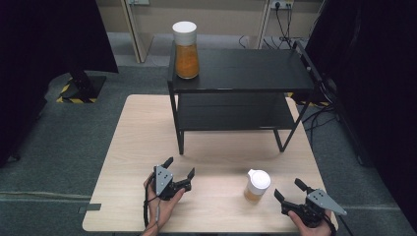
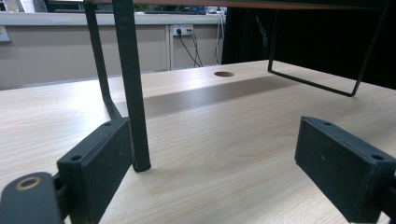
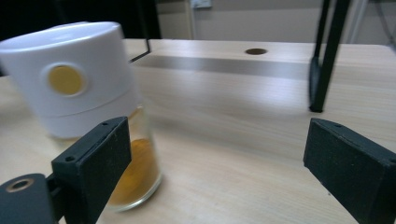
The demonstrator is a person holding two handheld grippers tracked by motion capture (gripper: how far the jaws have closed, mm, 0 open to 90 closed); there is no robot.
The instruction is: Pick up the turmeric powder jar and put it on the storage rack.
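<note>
Right hand-held gripper (image 1: 288, 189) sits spread and empty on the counter (image 1: 133, 147), small jar (image 1: 257, 186) just left of it. Its own camera catches the jar's orange contents; from above, the left hand-held gripper (image 1: 181, 166) is spread too.

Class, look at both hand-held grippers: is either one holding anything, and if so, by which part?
Nothing is held. Both the left hand-held gripper and right hand-held gripper stand open; the small jar sits untouched.

My right gripper (image 1: 290, 191) is black with a grey plate. The small jar (image 1: 256, 186) is clear with a white lid and orange contents. The tall jar (image 1: 186, 49) matches it. The shelf (image 1: 241, 73) is black; the table (image 1: 147, 147) is pale wood grain.
</note>
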